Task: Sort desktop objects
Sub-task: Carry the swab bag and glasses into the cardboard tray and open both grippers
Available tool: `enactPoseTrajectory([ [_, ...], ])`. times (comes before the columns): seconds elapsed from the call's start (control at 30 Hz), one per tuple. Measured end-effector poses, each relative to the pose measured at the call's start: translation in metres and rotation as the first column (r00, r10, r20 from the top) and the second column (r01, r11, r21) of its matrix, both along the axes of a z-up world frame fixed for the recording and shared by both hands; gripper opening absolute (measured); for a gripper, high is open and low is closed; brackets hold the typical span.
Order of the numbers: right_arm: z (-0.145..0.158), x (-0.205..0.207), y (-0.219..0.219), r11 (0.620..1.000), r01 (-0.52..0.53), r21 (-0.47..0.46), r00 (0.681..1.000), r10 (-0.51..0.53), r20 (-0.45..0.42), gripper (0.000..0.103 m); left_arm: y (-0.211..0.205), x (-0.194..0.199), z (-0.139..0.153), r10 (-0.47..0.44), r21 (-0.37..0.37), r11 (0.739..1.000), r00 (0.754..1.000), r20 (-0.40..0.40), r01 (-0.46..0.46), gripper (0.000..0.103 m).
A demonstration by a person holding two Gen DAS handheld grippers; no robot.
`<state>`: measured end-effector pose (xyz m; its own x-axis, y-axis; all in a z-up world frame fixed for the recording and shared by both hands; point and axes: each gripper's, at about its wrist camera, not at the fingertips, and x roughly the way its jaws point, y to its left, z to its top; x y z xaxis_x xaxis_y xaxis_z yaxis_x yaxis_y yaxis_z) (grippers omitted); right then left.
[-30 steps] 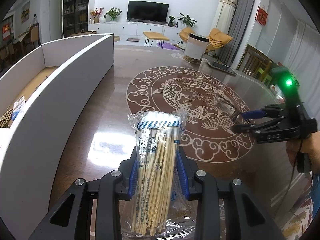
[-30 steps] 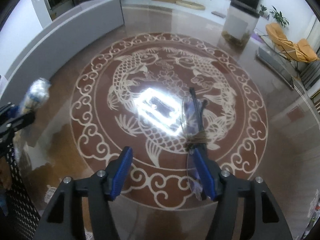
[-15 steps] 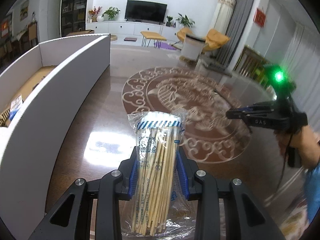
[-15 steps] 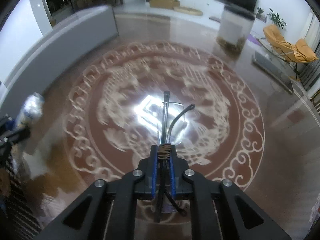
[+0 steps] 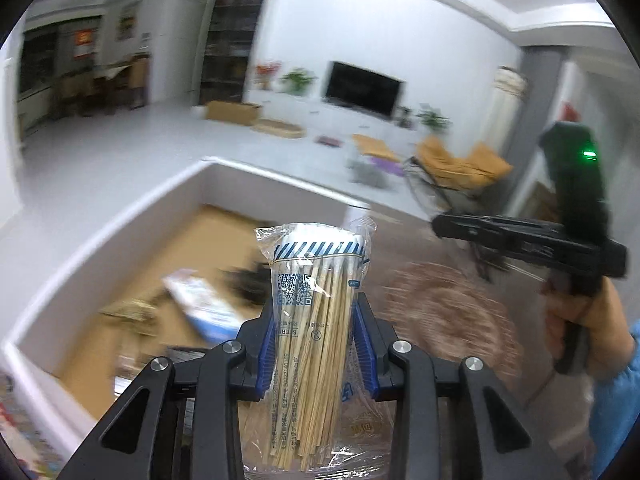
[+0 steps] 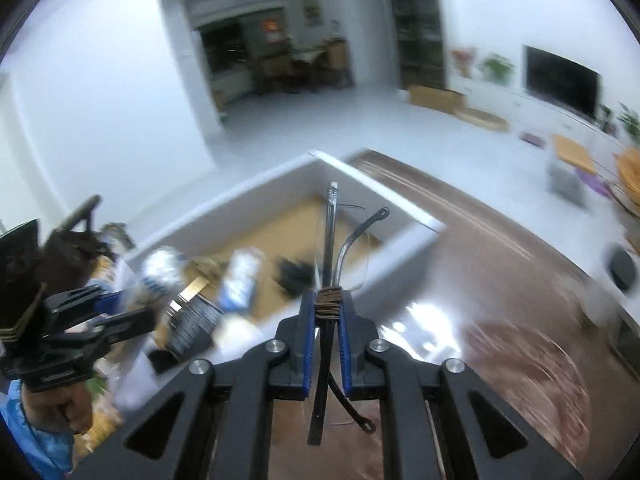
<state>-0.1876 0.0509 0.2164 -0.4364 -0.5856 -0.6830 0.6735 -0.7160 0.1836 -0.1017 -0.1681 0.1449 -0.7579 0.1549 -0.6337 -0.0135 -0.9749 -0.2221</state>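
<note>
Over the white-walled box (image 5: 120,224), both grippers carry a load. Left gripper (image 5: 316,344) is clamped on a clear bag of cotton swabs (image 5: 316,308), bag upright between the blue pads, top end sticking up past the fingertips. Right gripper (image 6: 327,336) is closed tight on a pair of folded glasses (image 6: 340,240), pinched at the spot where a brown cord is wound round the frame; lens & temple tips poke out fwd, other ends hang back below the jaws.

Box interior shows cardboard floor w/ a few things already in it: a blue-white pack (image 5: 204,304), something dark (image 5: 248,284), rest too blurred to name. Table (image 6: 500,280) w/ round pattern sits to the right of the box.

Step in hand, as I read it: drop-off into the box. To do it well:
- bring each load fully past the wall before letting go, not over the rim
- lower the glasses near the floor first, lens is fragile, don't drop from height
- aim for bare cardboard, not on top of other stuff
- keep the two grippers apart, they look near each other in both views
- swabs bag is light & floppy, open wide so the film doesn't cling to a pad
</note>
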Motion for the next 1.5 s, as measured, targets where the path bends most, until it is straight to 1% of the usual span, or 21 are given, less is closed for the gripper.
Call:
enactPoseTrajectory([
  [0.07,-0.01,-0.007,-0.047,0.999,-0.044,0.007,0.999,0.044,0.018,0.011,-0.041,-0.015,-0.009,0.074,-0.017,0.997,0.996,0.056,-0.073,0.035],
  [0.1,-0.01,-0.007,-0.047,0.999,-0.044,0.007,0.999,0.044,0.018,0.011,-0.052,-0.018,-0.014,0.096,-0.025,0.995,0.993,0.075,-0.094,0.035],
  [0.13,-0.02,-0.011,-0.069,0.998,-0.062,0.014,0.997,0.062,0.036,0.011,-0.069,-0.025,-0.023,0.13,-0.03,0.991,0.985,0.11,-0.127,0.035],
  [0.17,-0.045,-0.022,-0.102,0.996,-0.08,0.032,0.994,0.077,0.081,0.011,-0.08,-0.029,-0.031,0.151,-0.029,0.988,0.979,0.137,-0.149,0.035],
  [0.3,-0.094,-0.037,-0.143,0.987,-0.094,0.129,0.988,0.077,0.136,0.012,-0.107,-0.046,-0.063,0.206,-0.046,0.978,0.947,0.244,-0.201,0.035],
  [0.33,-0.094,-0.037,-0.143,0.987,-0.094,0.129,0.988,0.077,0.136,0.014,-0.11,-0.051,-0.072,0.214,-0.061,0.977,0.937,0.275,-0.205,0.036],
  [0.37,-0.104,-0.04,-0.15,0.982,-0.103,0.161,0.985,0.078,0.154,0.016,-0.111,-0.054,-0.077,0.218,-0.07,0.976,0.929,0.298,-0.206,0.037],
  [0.4,-0.115,-0.042,-0.157,0.974,-0.112,0.199,0.98,0.075,0.185,0.031,-0.11,-0.056,-0.081,0.219,-0.077,0.976,0.923,0.315,-0.205,0.045],
  [0.43,-0.128,-0.043,-0.161,0.959,-0.121,0.258,0.973,0.062,0.224,0.062,-0.109,-0.057,-0.085,0.221,-0.084,0.975,0.917,0.331,-0.204,0.061],
  [0.47,-0.128,-0.044,-0.161,0.957,-0.121,0.265,0.974,0.063,0.217,0.077,-0.107,-0.057,-0.087,0.221,-0.089,0.975,0.916,0.335,-0.203,0.071],
  [0.5,-0.125,-0.045,-0.155,0.958,-0.119,0.262,0.978,0.067,0.199,0.092,-0.103,-0.056,-0.086,0.227,-0.1,0.974,0.918,0.324,-0.205,0.087],
  [0.53,-0.117,-0.043,-0.152,0.959,-0.117,0.258,0.982,0.072,0.177,0.092,-0.099,-0.052,-0.085,0.234,-0.113,0.971,0.923,0.304,-0.209,0.09],
  [0.6,-0.101,-0.039,-0.139,0.96,-0.113,0.256,0.984,0.073,0.163,0.093,-0.095,-0.045,-0.081,0.25,-0.134,0.966,0.93,0.269,-0.221,0.09],
  [0.63,-0.093,-0.038,-0.135,0.96,-0.111,0.257,0.985,0.073,0.154,0.096,-0.093,-0.04,-0.078,0.267,-0.142,0.961,0.93,0.252,-0.237,0.09],
  [0.7,-0.075,-0.031,-0.127,0.957,-0.121,0.262,0.988,0.09,0.128,0.103,-0.089,-0.031,-0.07,0.29,-0.127,0.955,0.93,0.224,-0.267,0.09],
  [0.77,-0.06,-0.025,-0.12,0.948,-0.145,0.282,0.987,0.118,0.11,0.103,-0.089,-0.028,-0.06,0.31,-0.107,0.95,0.93,0.2,-0.293,0.09],
  [0.83,-0.049,-0.018,-0.117,0.937,-0.166,0.306,0.984,0.138,0.112,0.103,-0.083,-0.019,-0.052,0.33,-0.108,0.943,0.926,0.185,-0.315,0.097],
  [1.0,-0.047,-0.005,-0.107,0.908,-0.189,0.374,0.982,0.164,0.098,0.103,-0.072,0.003,-0.028,0.406,-0.123,0.911,0.909,0.094,-0.394,0.101],
  [1.13,-0.047,0.001,-0.108,0.899,-0.199,0.39,0.98,0.177,0.092,0.103,-0.065,0.012,-0.018,0.447,-0.127,0.89,0.893,0.058,-0.437,0.103],
  [1.3,-0.048,0.009,-0.118,0.887,-0.227,0.403,0.974,0.206,0.095,0.103,-0.059,0.011,-0.016,0.47,-0.156,0.876,0.88,0.069,-0.456,0.103],
  [1.5,-0.046,0.017,-0.131,0.868,-0.258,0.424,0.965,0.248,0.081,0.103,-0.055,0.016,-0.012,0.505,-0.176,0.854,0.862,0.05,-0.49,0.103],
])
